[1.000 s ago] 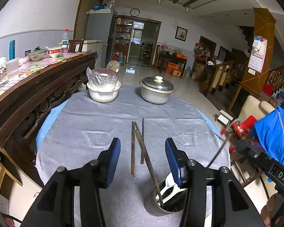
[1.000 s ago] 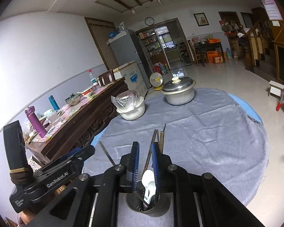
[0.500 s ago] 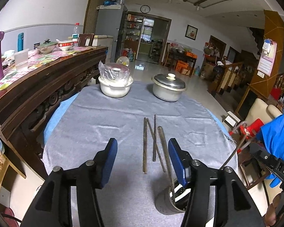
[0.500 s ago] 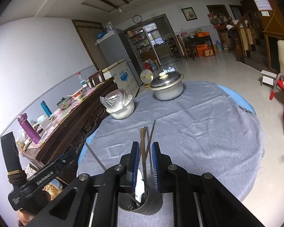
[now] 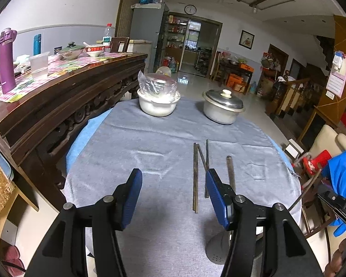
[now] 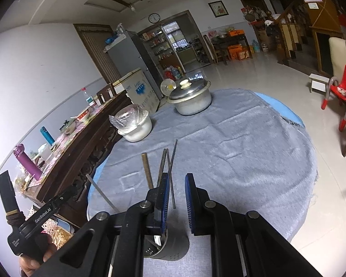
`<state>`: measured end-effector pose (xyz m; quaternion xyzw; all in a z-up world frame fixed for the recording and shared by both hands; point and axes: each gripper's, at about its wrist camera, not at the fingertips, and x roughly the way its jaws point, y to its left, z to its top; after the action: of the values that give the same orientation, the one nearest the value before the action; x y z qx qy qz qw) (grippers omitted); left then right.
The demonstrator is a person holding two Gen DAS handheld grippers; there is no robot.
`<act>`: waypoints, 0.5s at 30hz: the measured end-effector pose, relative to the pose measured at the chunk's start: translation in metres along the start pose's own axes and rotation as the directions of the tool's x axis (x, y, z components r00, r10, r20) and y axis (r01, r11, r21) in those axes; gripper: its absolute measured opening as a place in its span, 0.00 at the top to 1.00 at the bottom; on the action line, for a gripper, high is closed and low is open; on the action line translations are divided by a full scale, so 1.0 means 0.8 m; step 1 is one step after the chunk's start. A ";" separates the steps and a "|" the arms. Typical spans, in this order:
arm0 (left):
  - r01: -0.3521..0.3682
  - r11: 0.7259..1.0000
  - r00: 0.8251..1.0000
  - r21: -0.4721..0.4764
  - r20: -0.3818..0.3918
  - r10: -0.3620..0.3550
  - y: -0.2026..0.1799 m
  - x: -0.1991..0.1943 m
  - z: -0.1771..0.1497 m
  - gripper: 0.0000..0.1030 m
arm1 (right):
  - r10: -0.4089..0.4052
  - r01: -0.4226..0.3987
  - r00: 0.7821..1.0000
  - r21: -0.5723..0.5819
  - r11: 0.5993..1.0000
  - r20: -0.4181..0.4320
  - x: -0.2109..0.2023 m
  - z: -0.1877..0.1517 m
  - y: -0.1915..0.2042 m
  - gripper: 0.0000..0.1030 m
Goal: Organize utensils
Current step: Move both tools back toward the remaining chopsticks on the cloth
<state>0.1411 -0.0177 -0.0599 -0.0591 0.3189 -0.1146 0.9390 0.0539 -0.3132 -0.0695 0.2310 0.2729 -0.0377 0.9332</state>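
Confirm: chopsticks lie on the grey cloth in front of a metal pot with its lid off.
Wrong: the metal pot has its lid on, as the left wrist view shows. The chopsticks do lie on the grey cloth before it.

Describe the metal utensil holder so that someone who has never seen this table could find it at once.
Start at the round table under the grey cloth. Two big vessels stand at its far side: a lidded metal pot and a white bowl with plastic wrap over it. The utensil holder is at the near edge, beyond the loose chopsticks: a small grey metal cylinder with perforated walls, utensils sticking out of it.
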 end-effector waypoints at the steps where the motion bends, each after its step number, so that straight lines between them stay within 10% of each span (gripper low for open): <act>1: -0.003 1.000 1.000 -0.003 -0.003 0.003 0.002 0.002 0.000 0.43 | 0.000 0.000 1.000 0.005 1.000 -0.003 0.001 0.000 -0.002 0.85; 15: -0.033 0.998 0.998 -0.051 -0.062 0.030 0.026 0.025 -0.007 0.43 | -0.018 0.019 0.999 0.018 1.000 -0.037 0.018 -0.006 -0.008 0.85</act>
<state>0.1566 -0.0030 -0.0798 -0.0751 0.3514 -0.0933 0.9285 0.0628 -0.3159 -0.0831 0.2378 0.2919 -0.0445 0.9254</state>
